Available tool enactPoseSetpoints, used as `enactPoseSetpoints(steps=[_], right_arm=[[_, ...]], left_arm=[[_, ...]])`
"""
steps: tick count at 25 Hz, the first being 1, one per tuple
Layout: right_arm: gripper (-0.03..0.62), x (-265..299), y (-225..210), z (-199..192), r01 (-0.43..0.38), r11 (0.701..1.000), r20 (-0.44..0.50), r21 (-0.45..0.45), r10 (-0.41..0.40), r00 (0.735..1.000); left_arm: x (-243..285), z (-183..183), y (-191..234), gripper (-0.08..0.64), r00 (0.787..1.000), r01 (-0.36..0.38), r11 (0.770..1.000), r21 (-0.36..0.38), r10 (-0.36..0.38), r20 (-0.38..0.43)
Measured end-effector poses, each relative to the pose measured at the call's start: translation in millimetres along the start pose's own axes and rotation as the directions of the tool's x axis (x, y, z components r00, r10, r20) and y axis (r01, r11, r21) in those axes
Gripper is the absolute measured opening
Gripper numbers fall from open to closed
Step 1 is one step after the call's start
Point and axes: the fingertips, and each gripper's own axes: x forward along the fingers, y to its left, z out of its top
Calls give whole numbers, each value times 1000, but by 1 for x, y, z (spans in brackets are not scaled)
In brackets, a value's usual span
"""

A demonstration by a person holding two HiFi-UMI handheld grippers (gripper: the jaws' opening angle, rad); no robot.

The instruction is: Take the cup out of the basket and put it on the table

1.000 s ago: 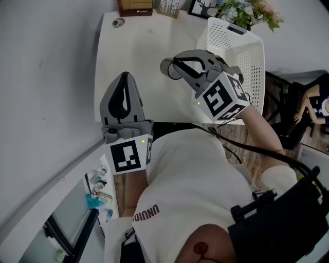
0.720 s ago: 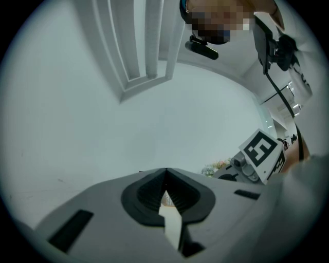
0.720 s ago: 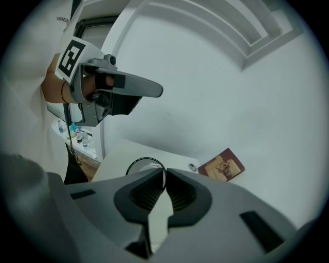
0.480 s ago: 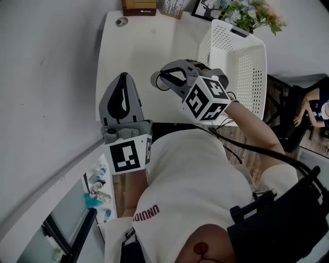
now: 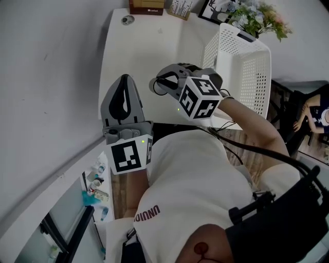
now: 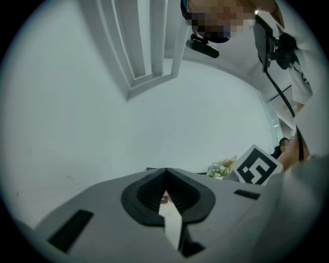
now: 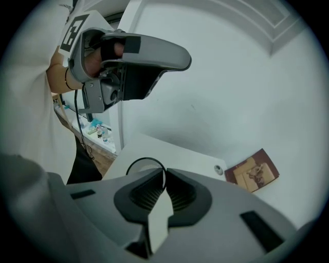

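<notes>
Cup clear of basket, held over the tabletop's near edge

The right tongs (image 5: 162,83), tilted downward with their marker cube toward the person, are clamped on the rim of the cup (image 5: 156,86), which hangs left of the white basket (image 5: 247,56) at the tabletop's (image 5: 139,46) right edge; whether it touches the surface cannot be told. The left tongs (image 5: 123,78) lie level over the near left corner, closed and empty. The label on the brown box (image 5: 146,6) at the far edge is too small to read.
</notes>
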Motion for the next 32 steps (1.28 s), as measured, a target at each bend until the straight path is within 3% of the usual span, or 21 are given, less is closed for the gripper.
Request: enactPoseSetpoints(steps=[11,23,32], right_arm=[[35,37,13,-9,-144,989,-58,-42,142,988],[35,76,32,-33,-272,952,-185,-142,244,952],[35,97,43,-55,-348,927,-257,-138,305,917]], left_arm=[[2,-15,16,11,999,-34,999,-9,33,-27],[6,-24,23,11,999,-40,999,-17,40,-30],[10,-29,25,11,998,-45,999,-24,44,-42]])
